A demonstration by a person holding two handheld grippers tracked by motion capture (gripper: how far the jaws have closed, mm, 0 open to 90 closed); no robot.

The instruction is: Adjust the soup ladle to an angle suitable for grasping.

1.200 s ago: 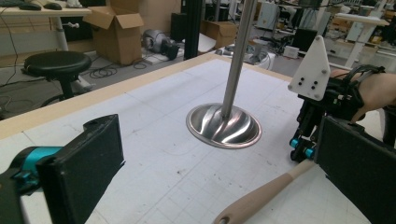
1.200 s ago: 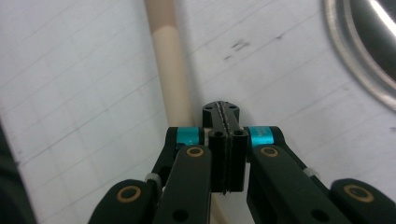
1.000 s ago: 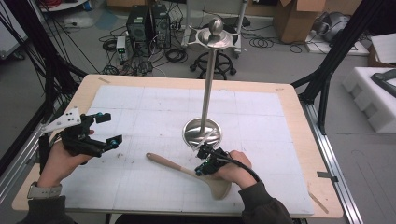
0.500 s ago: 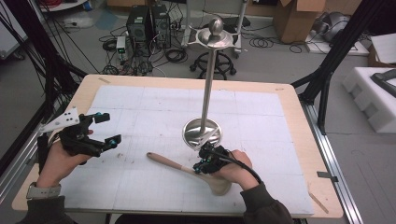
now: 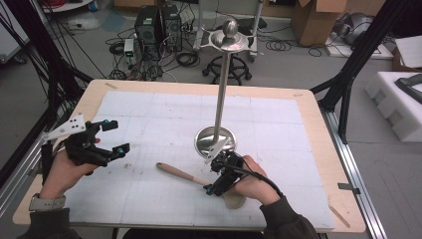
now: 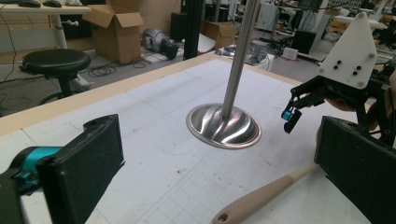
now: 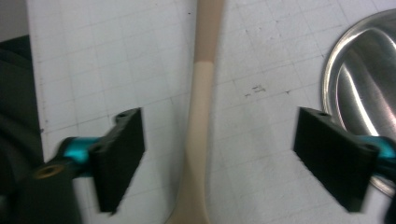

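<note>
White gridded counter [image 5: 149, 114] with a steel stand [image 5: 216, 139] at its centre.
Right claw [image 7: 219, 154] gapes wide, apparently straddling the wooden spoon [image 5: 181, 174] at 6 o'clock of the stand; left claw [image 5: 112, 137], jaws apart, hovers at 9 o'clock.

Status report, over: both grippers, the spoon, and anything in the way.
Left gripper open, off the mat. Right gripper open, jaws either side of the spoon, not gripping. Metal stand close beside the right gripper.
</note>
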